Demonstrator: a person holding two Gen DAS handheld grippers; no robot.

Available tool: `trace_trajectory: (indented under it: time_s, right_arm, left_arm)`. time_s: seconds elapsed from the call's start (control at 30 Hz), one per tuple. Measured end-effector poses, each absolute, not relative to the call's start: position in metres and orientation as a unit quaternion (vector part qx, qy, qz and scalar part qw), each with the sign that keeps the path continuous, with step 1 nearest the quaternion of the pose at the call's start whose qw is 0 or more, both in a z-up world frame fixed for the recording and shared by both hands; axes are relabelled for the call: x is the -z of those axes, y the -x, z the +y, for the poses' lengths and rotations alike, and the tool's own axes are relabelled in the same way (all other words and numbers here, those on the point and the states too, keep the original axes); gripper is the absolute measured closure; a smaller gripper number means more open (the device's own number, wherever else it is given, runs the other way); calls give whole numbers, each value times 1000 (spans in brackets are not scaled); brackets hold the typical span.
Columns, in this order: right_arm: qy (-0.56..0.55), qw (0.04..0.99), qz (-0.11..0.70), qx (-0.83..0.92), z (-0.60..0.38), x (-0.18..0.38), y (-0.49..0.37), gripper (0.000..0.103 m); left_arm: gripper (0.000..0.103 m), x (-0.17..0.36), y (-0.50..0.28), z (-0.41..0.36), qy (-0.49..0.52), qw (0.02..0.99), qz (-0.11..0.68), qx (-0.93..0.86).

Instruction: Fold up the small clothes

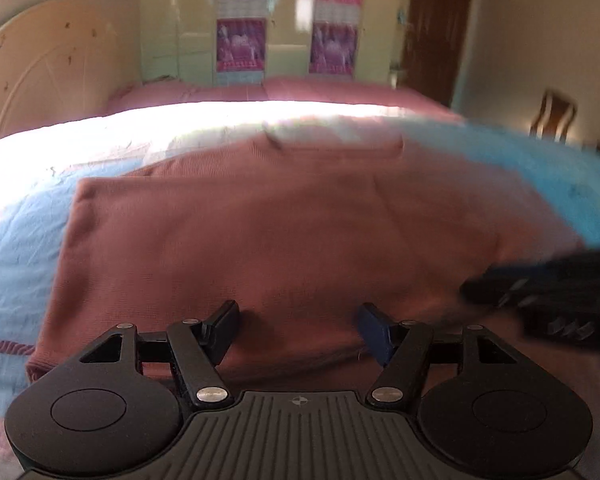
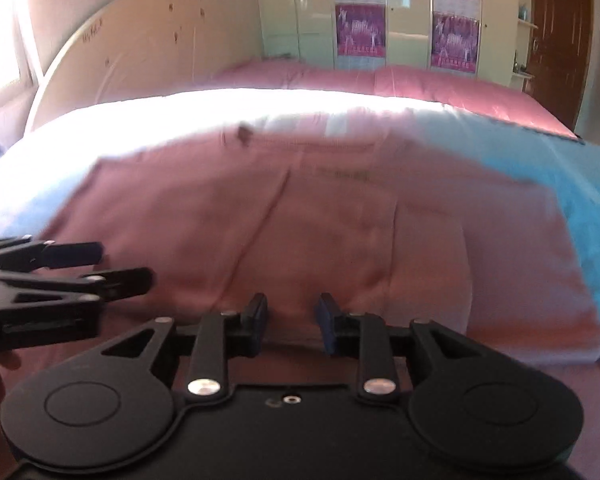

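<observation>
Pink garment on blue bedspread; no legible writing.

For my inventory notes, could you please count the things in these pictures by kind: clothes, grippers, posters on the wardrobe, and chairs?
Clothes: 1, a pink garment spread flat on the bed.
Grippers: 2, the left gripper and the right gripper.
Posters: 4, in two columns on the wardrobe.
Chairs: 1, a wooden chair at the wall.
Total: 8.
</observation>
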State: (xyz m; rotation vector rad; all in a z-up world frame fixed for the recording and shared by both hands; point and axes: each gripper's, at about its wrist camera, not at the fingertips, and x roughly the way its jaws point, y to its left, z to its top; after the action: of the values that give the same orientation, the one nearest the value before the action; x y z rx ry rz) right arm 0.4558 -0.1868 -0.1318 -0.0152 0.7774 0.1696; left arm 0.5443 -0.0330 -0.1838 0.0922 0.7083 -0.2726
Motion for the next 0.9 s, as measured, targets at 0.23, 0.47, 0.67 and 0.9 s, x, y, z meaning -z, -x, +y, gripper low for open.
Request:
trace_trajectory:
  time_s: [0.23,0.47,0.67,0.9]
  right_arm:
    - [-26,919,387,-62,-227,122,-451,103]
    - [-7,923,385,-6,-227,123,-450,69]
    - [-6,924,383,0,-237,122,-446,73]
    - [-28,923,383,-5,-249,119,-443,71]
  left_arm:
    - [37,180,-526,31,-42,935,343,75]
    - [37,180,-527,49,-33,936,345,61]
    - [37,187,-513,55,-26,937,345,53]
    - [37,175,-508,59,-20,938,343,48]
